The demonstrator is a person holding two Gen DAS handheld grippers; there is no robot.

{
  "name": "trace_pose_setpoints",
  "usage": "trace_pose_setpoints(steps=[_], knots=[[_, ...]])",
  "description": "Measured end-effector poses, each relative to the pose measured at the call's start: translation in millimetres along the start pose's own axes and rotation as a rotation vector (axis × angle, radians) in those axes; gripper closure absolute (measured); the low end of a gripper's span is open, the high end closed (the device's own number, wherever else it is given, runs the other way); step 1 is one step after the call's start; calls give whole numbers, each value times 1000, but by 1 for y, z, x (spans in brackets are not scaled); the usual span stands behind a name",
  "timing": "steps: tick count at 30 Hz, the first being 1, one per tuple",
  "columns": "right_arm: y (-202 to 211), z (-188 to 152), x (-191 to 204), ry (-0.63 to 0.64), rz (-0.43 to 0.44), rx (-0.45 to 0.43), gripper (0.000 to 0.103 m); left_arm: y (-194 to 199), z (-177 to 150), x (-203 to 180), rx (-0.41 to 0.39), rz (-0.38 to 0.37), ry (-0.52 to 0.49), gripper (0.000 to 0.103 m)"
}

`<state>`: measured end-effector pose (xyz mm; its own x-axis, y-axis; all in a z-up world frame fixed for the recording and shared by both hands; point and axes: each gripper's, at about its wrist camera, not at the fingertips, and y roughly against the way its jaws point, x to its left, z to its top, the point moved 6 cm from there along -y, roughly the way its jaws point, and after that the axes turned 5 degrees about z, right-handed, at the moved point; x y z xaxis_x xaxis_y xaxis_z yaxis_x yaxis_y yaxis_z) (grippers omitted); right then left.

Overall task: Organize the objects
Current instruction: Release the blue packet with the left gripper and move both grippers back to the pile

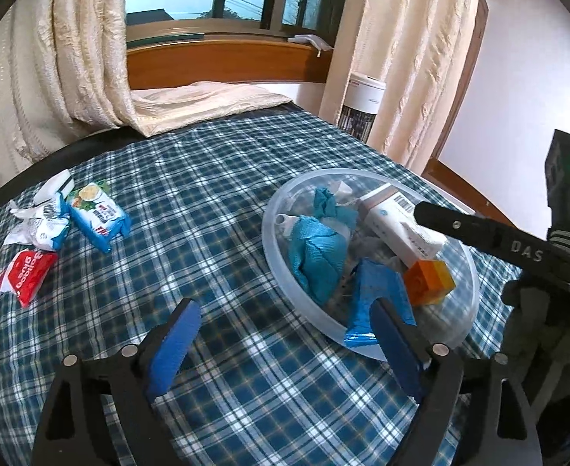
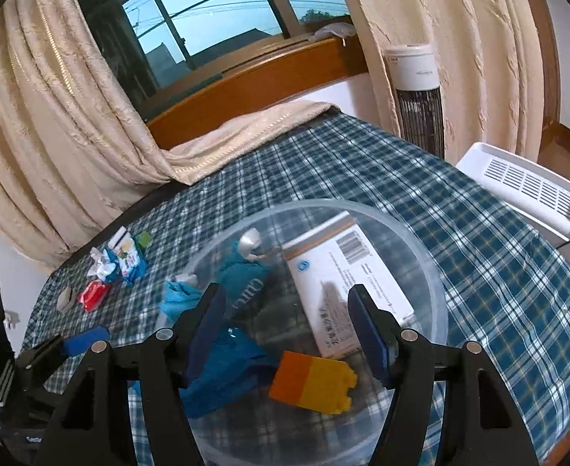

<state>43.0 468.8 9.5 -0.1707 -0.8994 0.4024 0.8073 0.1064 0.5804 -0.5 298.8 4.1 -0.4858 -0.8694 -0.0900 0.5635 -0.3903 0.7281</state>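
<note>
A clear plastic bowl (image 1: pixel 467 272) (image 2: pixel 420 244) sits on the plaid bed. It holds a white carton (image 1: pixel 393 225) (image 2: pixel 343 272), an orange-yellow toy block (image 1: pixel 430 281) (image 2: pixel 316 382), teal cloths (image 1: pixel 316 256) (image 2: pixel 242 275) and a blue wrapper (image 1: pixel 378 299). My left gripper (image 1: pixel 285 341) is open and empty at the bowl's near left rim. My right gripper (image 2: pixel 288 334) is open and empty above the bowl; its finger (image 1: pixel 459 225) reaches over the carton in the left wrist view. Snack packets lie to the left: a blue-white one (image 1: pixel 98 217) (image 2: pixel 129 262), a crumpled one (image 1: pixel 40 225) and a red one (image 1: pixel 25 275) (image 2: pixel 94 295).
The bed cover (image 1: pixel 207 178) (image 2: pixel 479 240) is blue plaid. Cream curtains (image 1: pixel 52 58) hang at the window, one draped on the bed's far end. A tower fan (image 2: pixel 416 97) and a white appliance (image 2: pixel 525 186) stand beside the bed on the right.
</note>
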Motion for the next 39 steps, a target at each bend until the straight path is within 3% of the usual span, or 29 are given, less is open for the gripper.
trace_pose_setpoints(steps=[13, 39], knots=[[-4, -3, 58, 60, 75, -8, 31, 7, -4, 44, -6, 59, 77, 5], [-57, -33, 168, 195, 207, 116, 28, 28, -24, 167, 0, 230, 264, 5]])
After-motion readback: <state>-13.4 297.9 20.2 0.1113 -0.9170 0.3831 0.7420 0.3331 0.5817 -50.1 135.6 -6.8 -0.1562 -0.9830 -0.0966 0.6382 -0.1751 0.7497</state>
